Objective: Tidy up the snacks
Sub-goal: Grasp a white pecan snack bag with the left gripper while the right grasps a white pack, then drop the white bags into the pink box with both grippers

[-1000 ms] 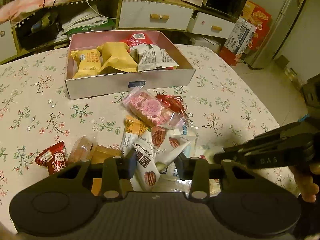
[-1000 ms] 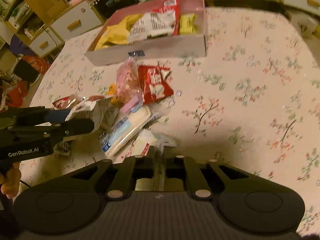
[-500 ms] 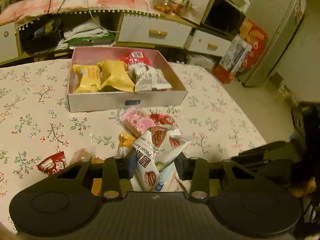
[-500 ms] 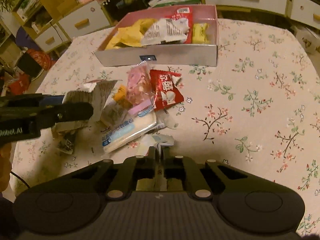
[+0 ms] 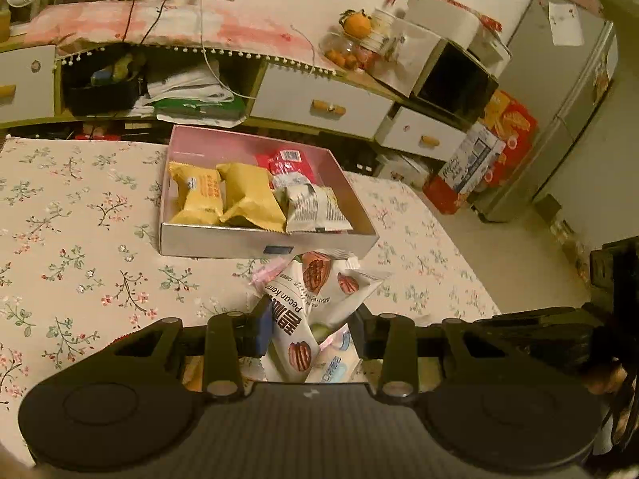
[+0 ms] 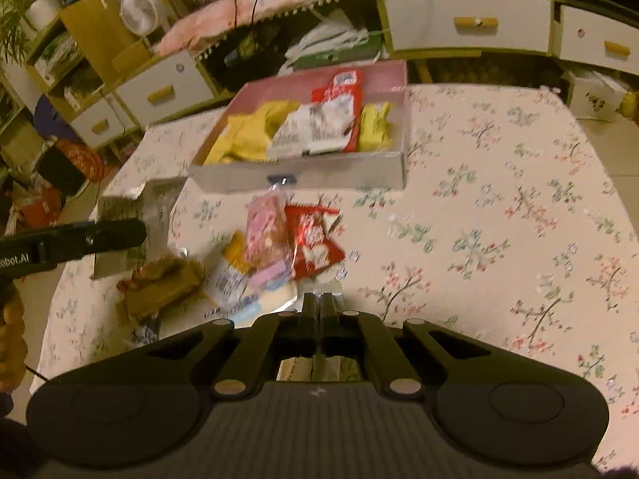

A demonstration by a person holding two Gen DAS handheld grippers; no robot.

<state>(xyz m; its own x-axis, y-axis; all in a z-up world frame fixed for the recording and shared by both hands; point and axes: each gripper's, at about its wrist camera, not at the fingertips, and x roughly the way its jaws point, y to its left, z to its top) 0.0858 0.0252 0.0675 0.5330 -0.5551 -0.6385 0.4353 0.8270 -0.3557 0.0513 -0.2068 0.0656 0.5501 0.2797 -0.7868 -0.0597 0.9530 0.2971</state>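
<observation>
I see a pink-lined box (image 5: 351, 195) with grey outer walls holding yellow packets (image 5: 197, 193) and a red one (image 5: 285, 161). My black left tool (image 5: 309, 329) frames a white pecan packet (image 5: 315, 291) printed with brown nuts. The counter (image 6: 519, 207) wears cream cloth with small pink-and-green floral sprigs.

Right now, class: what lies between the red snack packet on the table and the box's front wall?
Right wrist view: bare floral tablecloth separates red packet from box.

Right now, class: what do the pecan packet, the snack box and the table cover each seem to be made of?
Pecan packet: likely glossy plastic film; it creases and shines, with crimped ends.
Snack box: probably cardboard, silvery outside and pink inside; thin, straight walls.
Table cover: floral cloth or vinyl; the matte print leaves it open.
</observation>
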